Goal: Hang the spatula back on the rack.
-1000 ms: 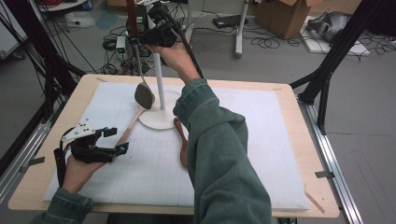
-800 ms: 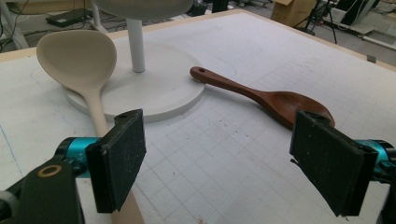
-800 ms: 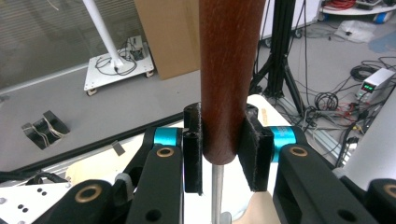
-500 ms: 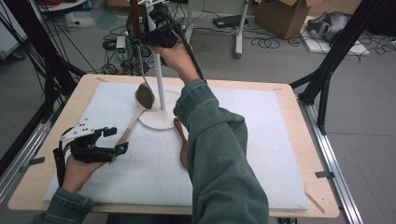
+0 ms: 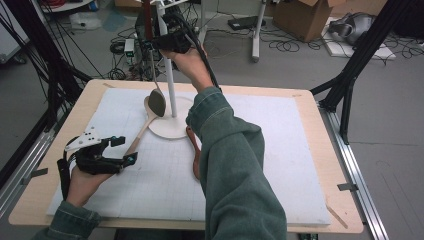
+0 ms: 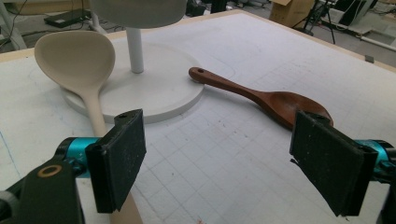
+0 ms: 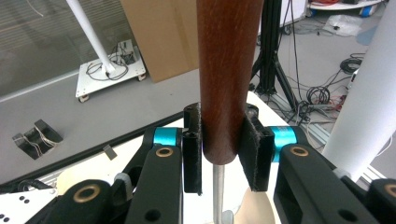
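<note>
Two grippers are working here, and I am watching both from far away. My right gripper [image 5: 159, 42] is up high, near the top middle of the high view. Its jaws are clamped on the brown wooden handle [image 7: 227, 70] of a metal spoon [image 5: 156, 101]. The spoon hangs straight down, right beside the white pole [image 5: 169, 80] of the stand, and its bowl is low, just over the round white base [image 5: 172, 125].

My left gripper [image 5: 112, 150] rests on the white mat [image 5: 280, 150] at the lower left of the high view. Its jaws are wide apart and hold nothing. The long handle of the pale wooden spoon [image 6: 77, 60] runs under one jaw in the left gripper view.

What could go wrong? I think the hanging spoon could swing and bump the pole, because the two are so close. The grip is only on the end of the handle, so a bump could twist the spoon or make it slip out. If it drops, it may hit the pale spoon, whose bowl leans on the edge of the base.

A dark wooden spoon [image 6: 261, 95] lies on the mat with its handle tip touching the base. In the high view, the green sleeve [image 5: 235, 165] hides part of it. Cables and boxes sit on the floor, far behind the table.
</note>
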`<state>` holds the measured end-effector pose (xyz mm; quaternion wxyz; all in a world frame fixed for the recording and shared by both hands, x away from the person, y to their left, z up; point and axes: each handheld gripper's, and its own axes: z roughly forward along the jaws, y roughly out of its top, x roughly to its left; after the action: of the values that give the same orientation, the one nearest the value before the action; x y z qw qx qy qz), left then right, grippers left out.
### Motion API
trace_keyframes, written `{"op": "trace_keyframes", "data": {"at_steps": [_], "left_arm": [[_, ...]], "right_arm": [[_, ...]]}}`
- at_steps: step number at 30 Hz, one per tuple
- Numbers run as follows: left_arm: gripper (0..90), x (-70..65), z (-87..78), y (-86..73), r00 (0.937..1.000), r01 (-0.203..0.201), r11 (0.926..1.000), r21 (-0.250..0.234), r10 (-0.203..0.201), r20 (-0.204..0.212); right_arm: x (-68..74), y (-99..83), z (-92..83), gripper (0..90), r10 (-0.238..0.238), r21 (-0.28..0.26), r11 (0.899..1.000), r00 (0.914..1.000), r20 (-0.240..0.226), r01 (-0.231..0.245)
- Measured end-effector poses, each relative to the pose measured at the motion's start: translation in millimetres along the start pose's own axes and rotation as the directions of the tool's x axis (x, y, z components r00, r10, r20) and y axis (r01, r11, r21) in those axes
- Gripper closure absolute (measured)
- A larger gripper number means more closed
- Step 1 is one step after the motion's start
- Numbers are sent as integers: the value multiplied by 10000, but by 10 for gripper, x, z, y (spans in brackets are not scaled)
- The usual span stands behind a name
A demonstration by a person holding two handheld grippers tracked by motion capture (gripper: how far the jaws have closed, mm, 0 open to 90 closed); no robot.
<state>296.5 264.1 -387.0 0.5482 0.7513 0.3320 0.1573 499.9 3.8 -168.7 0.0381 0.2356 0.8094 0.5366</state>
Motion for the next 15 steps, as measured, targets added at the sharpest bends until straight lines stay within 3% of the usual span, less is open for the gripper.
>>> {"op": "trace_keyframes", "data": {"at_steps": [15], "left_arm": [[190, 1, -1, 2, 10000, -11, 10000, -7, 11, 13]], "right_arm": [[-60, -70, -62, 708, 320, -412, 9987, 9988, 376, -304]]}}
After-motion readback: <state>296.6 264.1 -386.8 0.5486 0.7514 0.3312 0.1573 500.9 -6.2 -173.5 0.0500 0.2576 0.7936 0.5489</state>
